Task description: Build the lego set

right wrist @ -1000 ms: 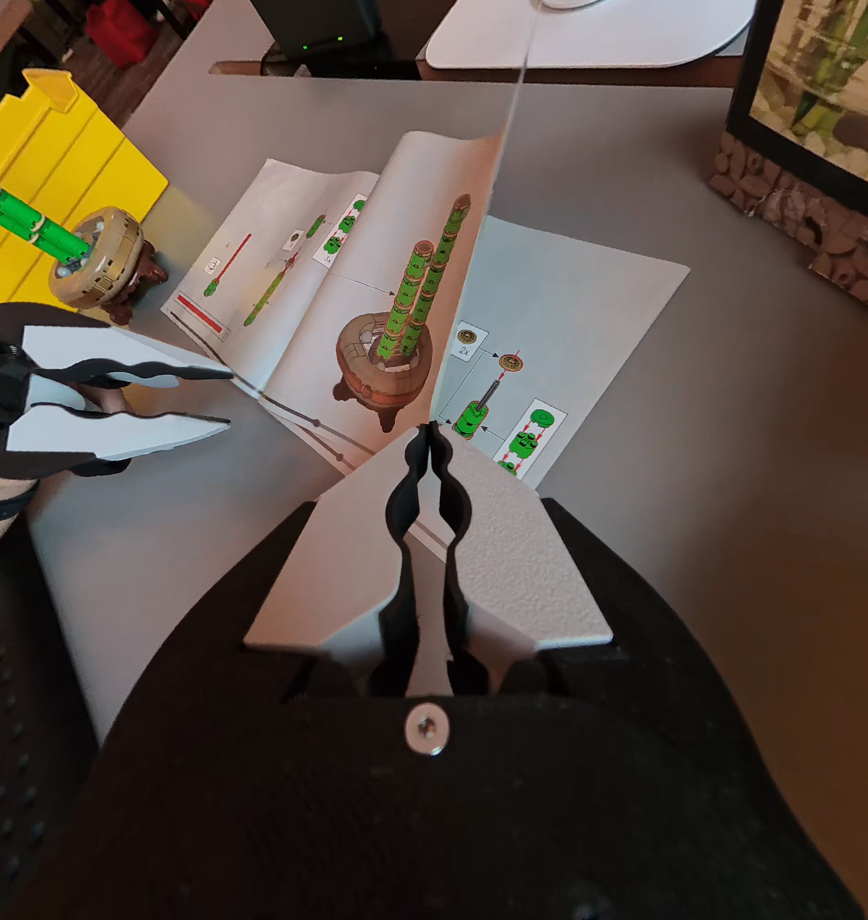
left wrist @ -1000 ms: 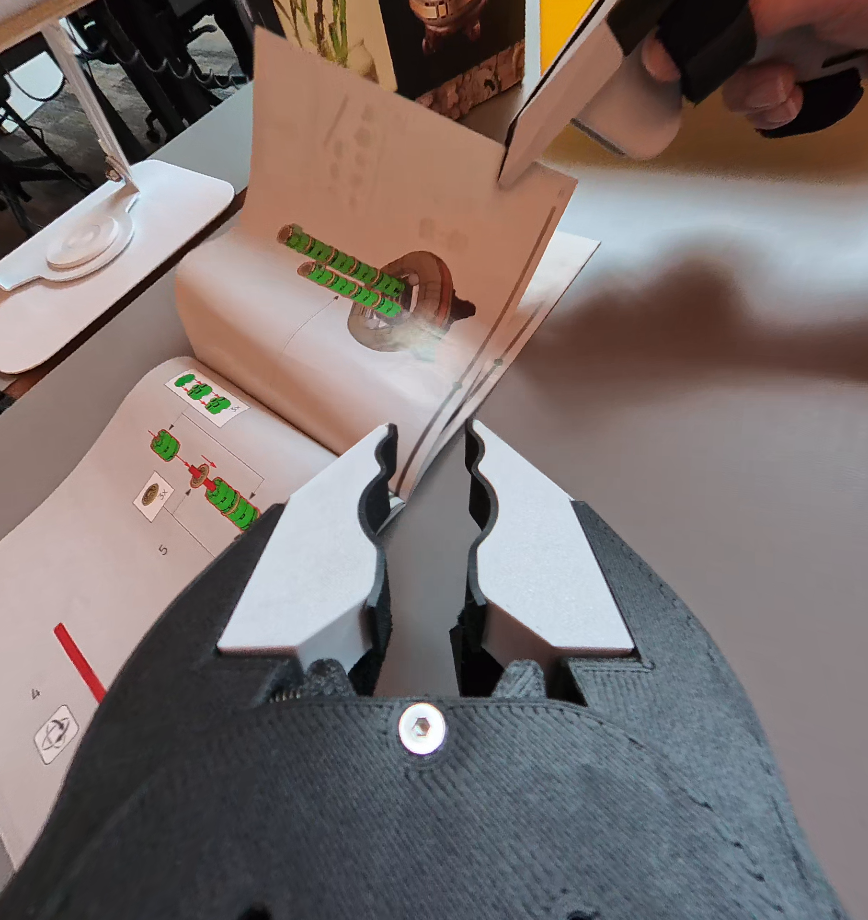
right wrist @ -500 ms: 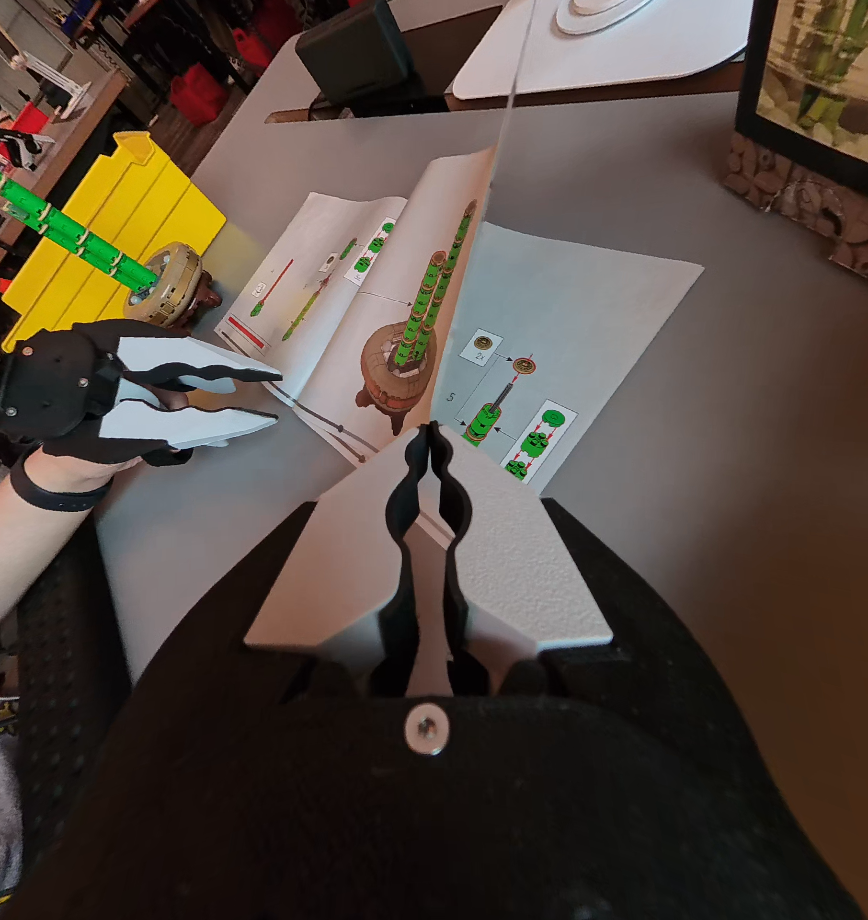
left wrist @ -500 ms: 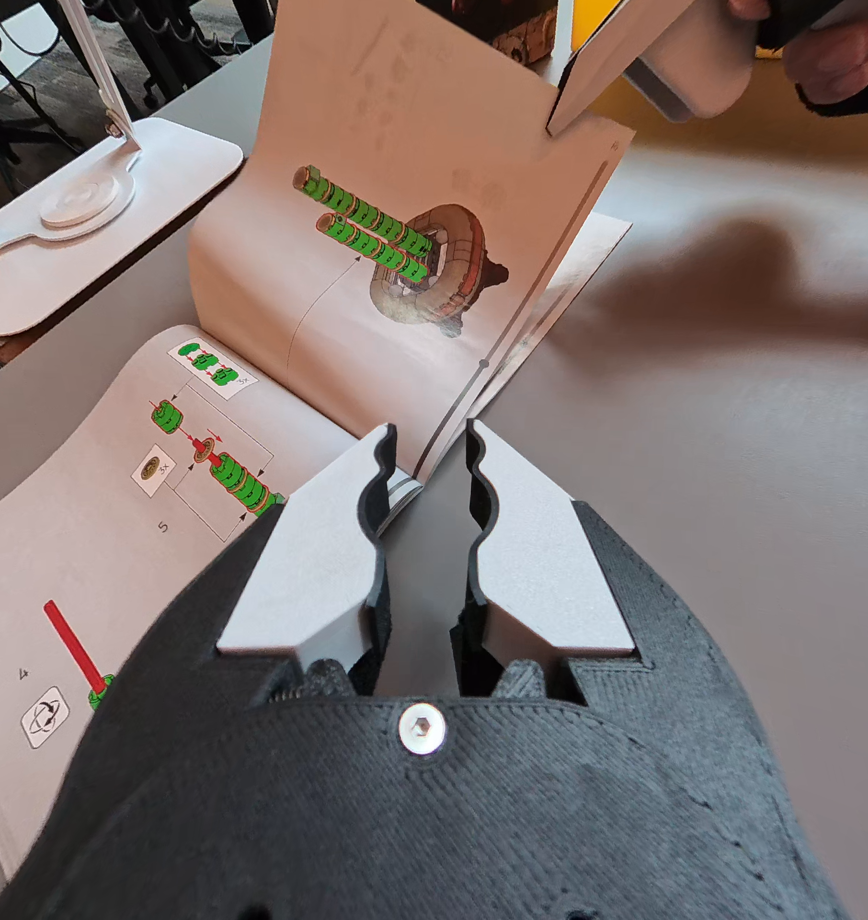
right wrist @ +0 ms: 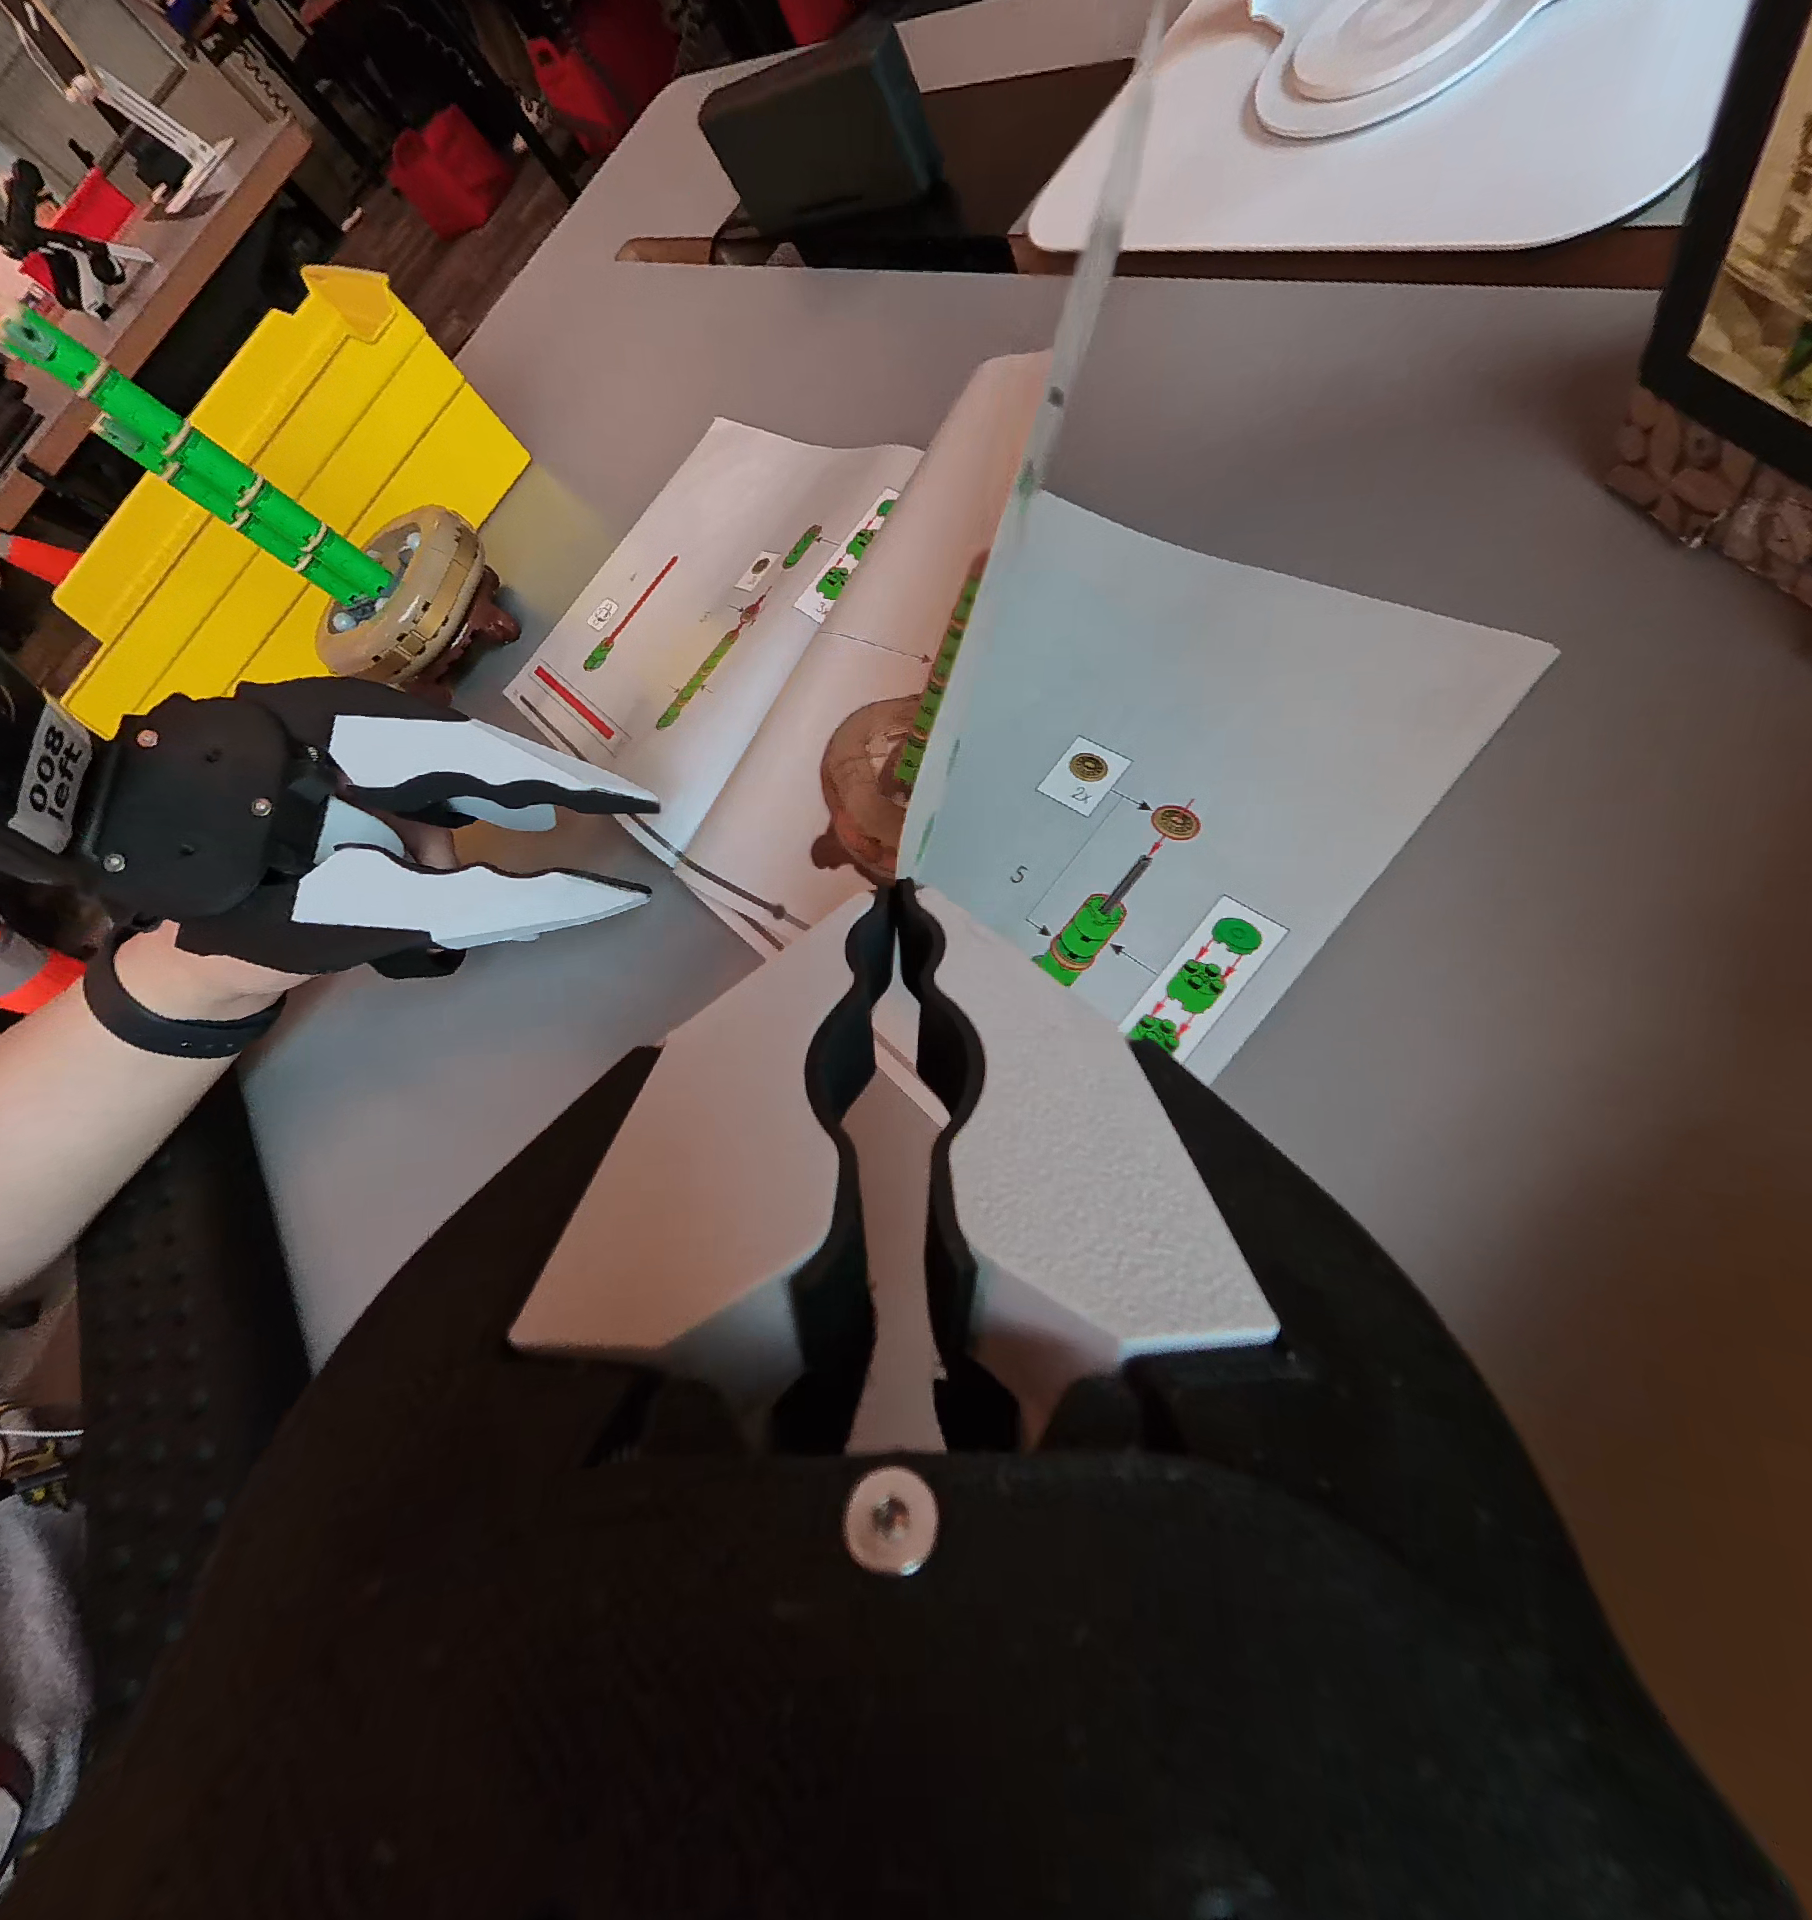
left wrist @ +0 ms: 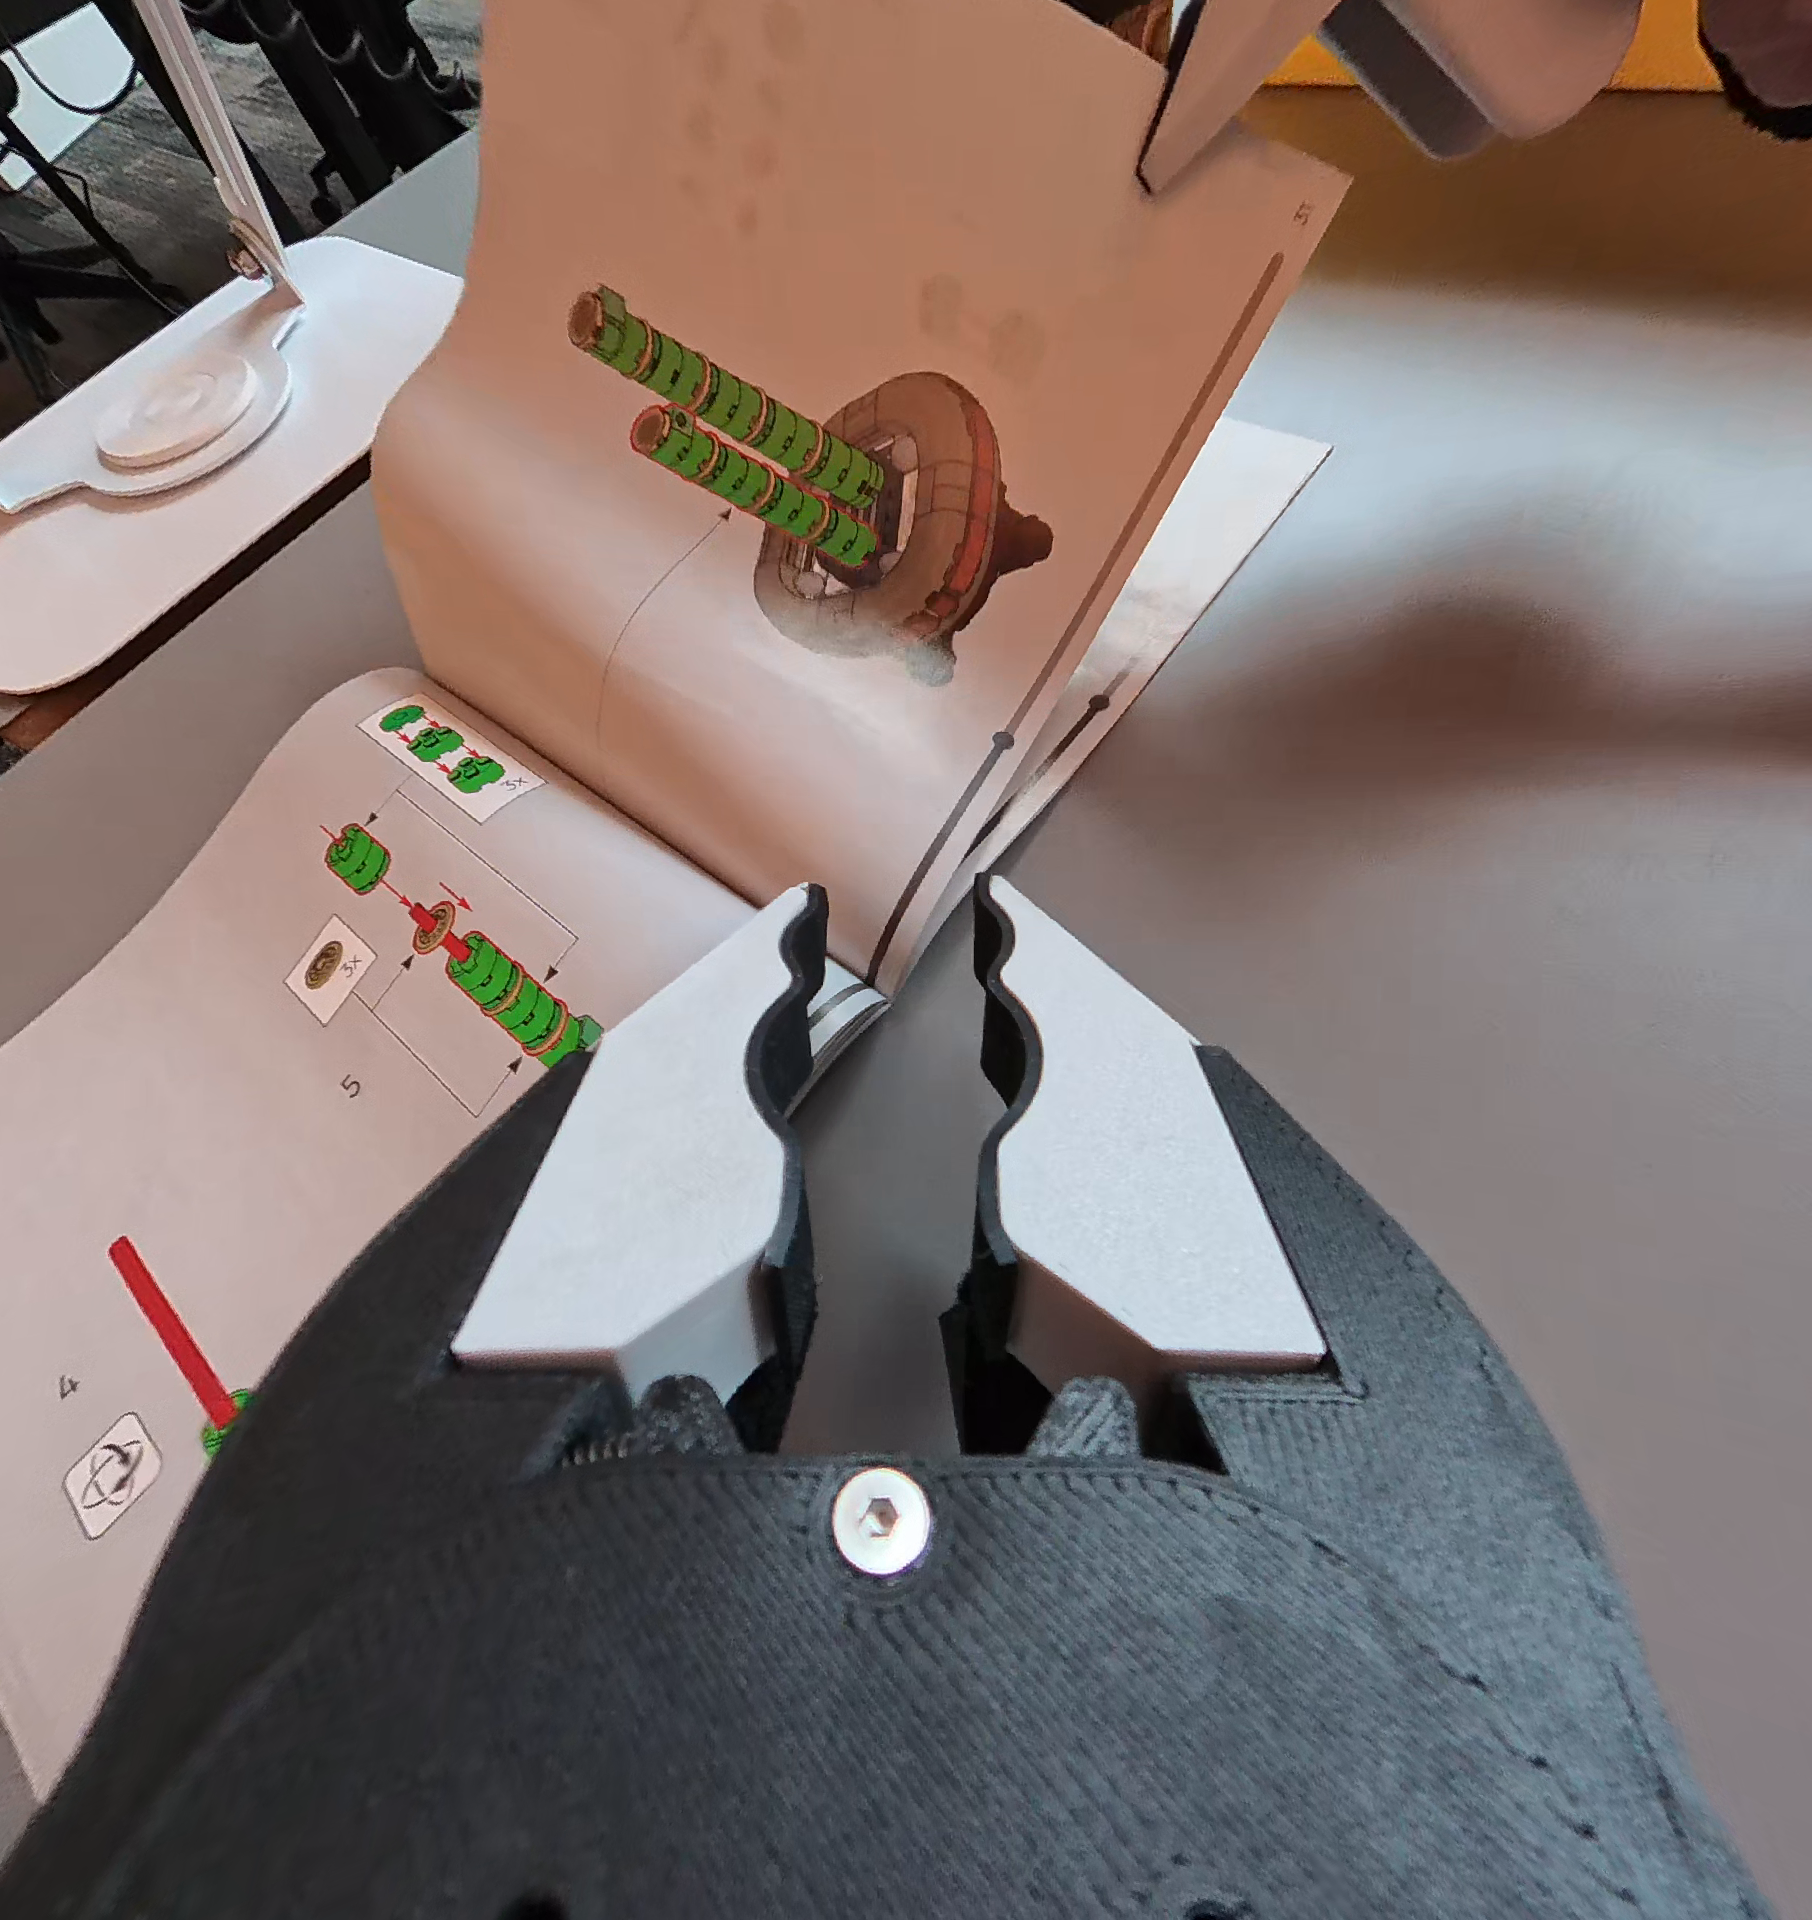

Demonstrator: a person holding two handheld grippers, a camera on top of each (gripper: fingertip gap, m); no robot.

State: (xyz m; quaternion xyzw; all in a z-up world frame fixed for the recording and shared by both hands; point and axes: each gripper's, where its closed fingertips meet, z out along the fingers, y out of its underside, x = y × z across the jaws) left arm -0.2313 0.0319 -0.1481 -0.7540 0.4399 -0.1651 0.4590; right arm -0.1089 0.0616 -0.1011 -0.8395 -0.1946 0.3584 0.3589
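Note:
The instruction booklet [left wrist: 154,1091] lies open on the grey table. My right gripper [right wrist: 897,896] is shut on the corner of one page [right wrist: 975,468] and holds it up, nearly edge-on in the right wrist view. In the left wrist view that lifted page [left wrist: 829,312] stands steep, with the right gripper [left wrist: 1160,161] pinching its top corner. My left gripper [left wrist: 897,899] is open and empty, low over the table at the booklet's near edge; it also shows in the right wrist view [right wrist: 644,844]. The lego build [right wrist: 403,592], a green stalk in a tan pot, stands left of the booklet [right wrist: 1245,675].
A yellow tray [right wrist: 289,468] lies behind the lego build. The set's box [right wrist: 1795,229] stands at the far right. A white lamp base [left wrist: 154,416] and a black device [right wrist: 829,135] sit at the table's far edge. A person's forearm [right wrist: 40,1143] is at the left. Tip to tip, the grippers are about 15 cm apart. To the lego build [right wrist: 403,592]: left tips about 25 cm, right tips about 35 cm.
The right gripper has raised the pinched page higher and swung it further over the booklet, so it stands steeper. The left gripper has stayed open by the booklet's edge.

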